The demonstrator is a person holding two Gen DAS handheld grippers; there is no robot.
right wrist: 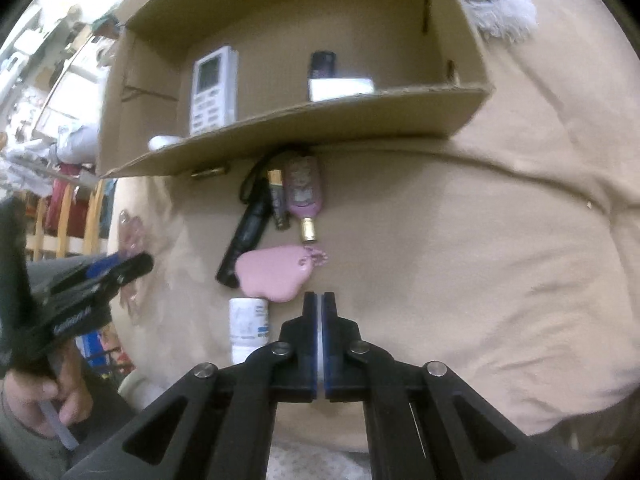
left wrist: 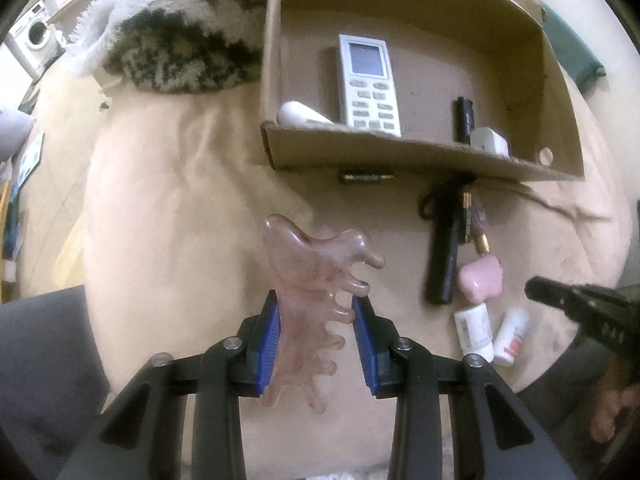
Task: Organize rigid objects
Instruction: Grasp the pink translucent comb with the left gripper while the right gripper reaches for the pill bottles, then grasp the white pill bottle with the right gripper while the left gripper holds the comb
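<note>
Left gripper (left wrist: 316, 320) clamps pink comb (left wrist: 312, 280) (toothed edge rightward), box (left wrist: 400, 152) at 12 o'clock; right gripper (right wrist: 319, 300) closed, empty, pink case (right wrist: 276, 276) at 11 o'clock

Left claw (left wrist: 316, 312) gripping pink comb (left wrist: 310, 280), cardboard box (left wrist: 400, 148) beyond

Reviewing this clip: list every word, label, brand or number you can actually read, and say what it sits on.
None can be read with certainty.
White remote: button and screen markings, too blurred.
Two white tubes: dark and red print, too small.
Battery under the box edge: pale lettering, illegible.
Left gripper body: white lettering, blurred.
Pink bottle: a picture, no legible words.
</note>
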